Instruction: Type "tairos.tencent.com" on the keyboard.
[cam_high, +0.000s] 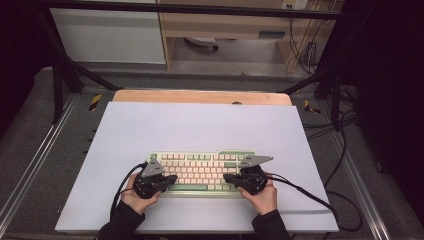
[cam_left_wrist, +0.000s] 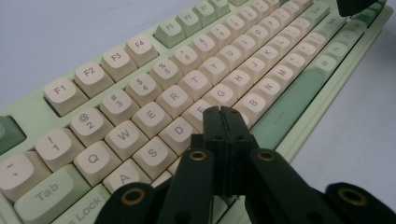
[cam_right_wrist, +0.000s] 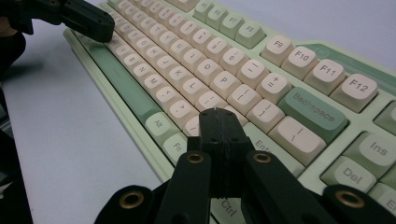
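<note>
The left gripper (cam_left_wrist: 223, 113), jaws pressed together on nothing, hovers over the keyboard's (cam_high: 200, 172) F key (left half), and the right gripper (cam_right_wrist: 219, 116), likewise closed, near Enter, so each should probably tap straight down, one key only.

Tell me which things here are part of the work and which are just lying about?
Part of the work:
- pale green keyboard with cream keys
- left gripper, jaws shut, over the keys
- right gripper, jaws shut, over the keys

Just lying about:
- white sheet covering the table
- wooden table edge
- black cables on the floor
</note>
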